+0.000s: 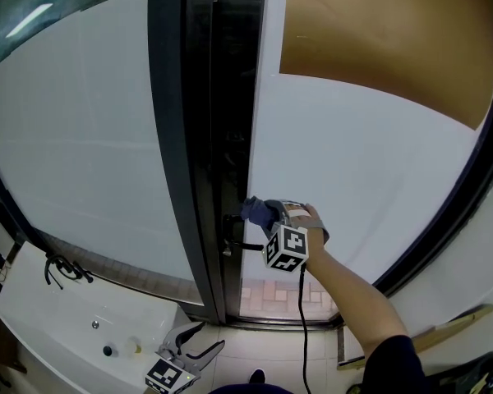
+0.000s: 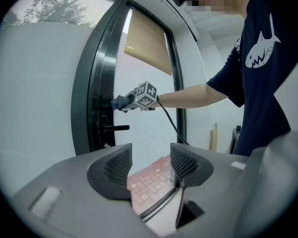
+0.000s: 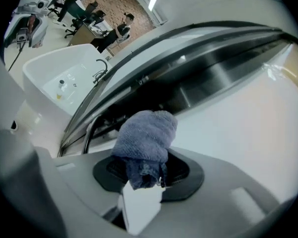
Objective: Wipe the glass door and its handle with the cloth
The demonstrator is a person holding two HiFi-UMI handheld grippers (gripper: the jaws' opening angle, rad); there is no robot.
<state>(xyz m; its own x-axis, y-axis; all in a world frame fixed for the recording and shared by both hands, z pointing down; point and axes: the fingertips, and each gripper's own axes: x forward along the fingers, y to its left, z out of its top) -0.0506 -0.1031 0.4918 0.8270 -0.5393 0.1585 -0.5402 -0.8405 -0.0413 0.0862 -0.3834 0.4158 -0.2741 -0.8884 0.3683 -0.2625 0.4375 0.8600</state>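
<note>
**Item 1. Blue-grey terry cloth**. Bunched into a thick wad, probably so that a padded face meets the surface rather than bare plastic. It sits at the latch edge of the door, just above the handle. It looks pressed to the dark stile, but contact cannot be confirmed.

**Item 2. Right gripper**. The fingers are clenched on the lower tail of the cloth, and the wad stands proud of their tips. It is held out on an extended forearm and aimed at the stile, which places it for working down onto the handle.

**Item 3. Frosted glass door in a black metal frame**. It is upright. The pane is white over most of its height and clear along the bottom edge, where a red brick floor shows through. A tan roller blind covers the top corner.

**Item 4. Slim black lever handle**. It is mounted on the latch stile and lies level, directly under the cloth. The cloth does not appear to be on it.

**Item 5. Left gripper**. The fingers are released, with nothing between them. It hangs low and well apart from the door, evidently idle because one cloth needs one holder.

**Item 6. White basin with a black tap**. It stands to the left of the door and plays no part in the task.
</note>
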